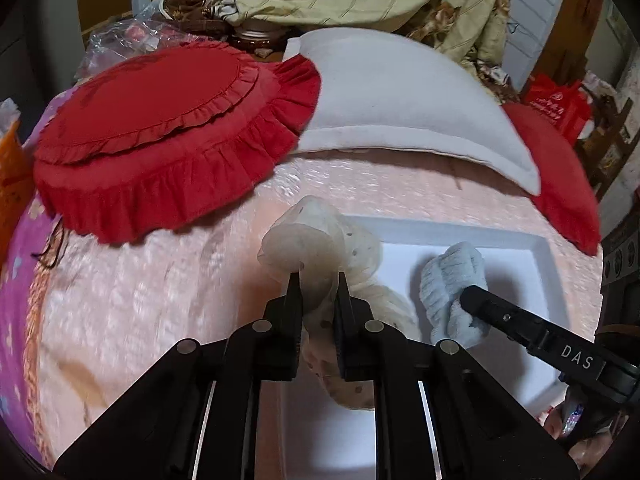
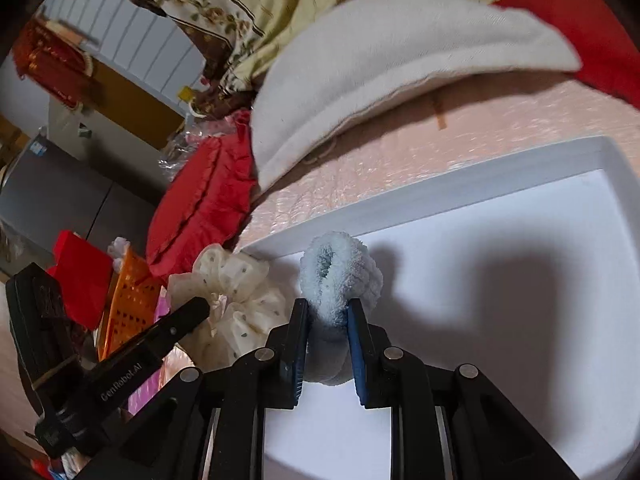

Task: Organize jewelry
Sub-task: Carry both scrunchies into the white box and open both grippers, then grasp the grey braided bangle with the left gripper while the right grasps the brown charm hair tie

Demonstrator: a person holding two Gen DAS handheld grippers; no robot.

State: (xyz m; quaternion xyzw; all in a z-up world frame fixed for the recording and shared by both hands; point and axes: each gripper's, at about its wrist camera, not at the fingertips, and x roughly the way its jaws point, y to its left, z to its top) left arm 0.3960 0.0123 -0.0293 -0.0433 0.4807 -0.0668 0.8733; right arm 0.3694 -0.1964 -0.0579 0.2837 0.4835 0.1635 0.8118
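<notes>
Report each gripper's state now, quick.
Left gripper: closed on the cream dotted sheer fabric scrunchie.
Right gripper: closed on the pale blue fluffy scrunchie.

Both fisheye views are evenly lit by soft indoor light, with black vignetting in the corners and straight lines bowing toward the edges. In the right wrist view a broad, soft-edged dark shadow falls across the floor of the white tray [image 2: 520,248], right of the pale blue scrunchie [image 2: 340,276], and the white pillow [image 2: 400,52] is smeared by motion blur. In the left wrist view the pink bedspread [image 1: 140,280] looks streaked and glossy (faint sheen, no hard glare), and the red cushion [image 1: 160,120] shades the bedspread along its lower edge.
</notes>
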